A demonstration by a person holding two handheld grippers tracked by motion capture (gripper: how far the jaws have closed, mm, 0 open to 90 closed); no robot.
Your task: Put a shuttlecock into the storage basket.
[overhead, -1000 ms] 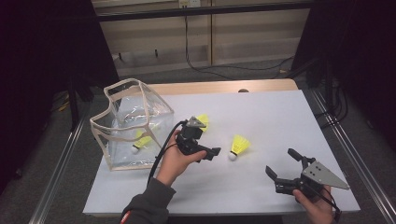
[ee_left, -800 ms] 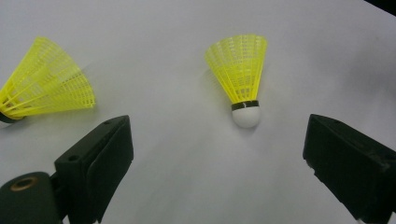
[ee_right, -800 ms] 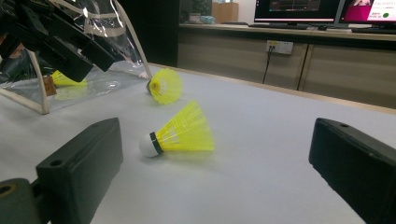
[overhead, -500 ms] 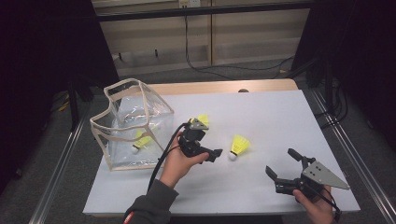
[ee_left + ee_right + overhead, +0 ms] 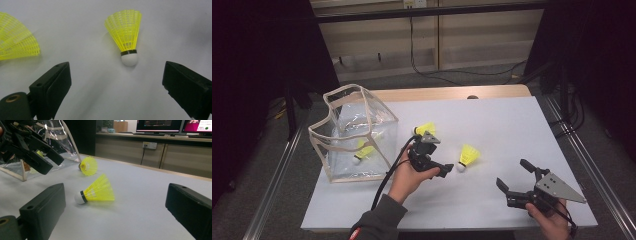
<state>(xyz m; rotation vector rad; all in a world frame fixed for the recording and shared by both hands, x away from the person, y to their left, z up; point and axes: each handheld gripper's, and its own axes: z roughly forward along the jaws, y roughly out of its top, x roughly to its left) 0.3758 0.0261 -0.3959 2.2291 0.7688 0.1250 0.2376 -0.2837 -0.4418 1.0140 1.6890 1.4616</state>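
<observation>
— Why is your left gripper (image 5: 439,162) spread wide over that shuttlecock (image 5: 466,157)?
— To straddle its white cork; it lies on the table (image 5: 512,130), untouched, between the jaws.
— And your right gripper (image 5: 517,176)?
— Released too, empty, parked well apart so the clear bag (image 5: 354,132) stays reachable.

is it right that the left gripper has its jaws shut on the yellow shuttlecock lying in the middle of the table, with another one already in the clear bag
Not quite. The left gripper is open, its jaws apart on either side of the shuttlecock, which lies untouched on the table, as the left gripper view shows. Another one does sit in the clear bag.
</observation>
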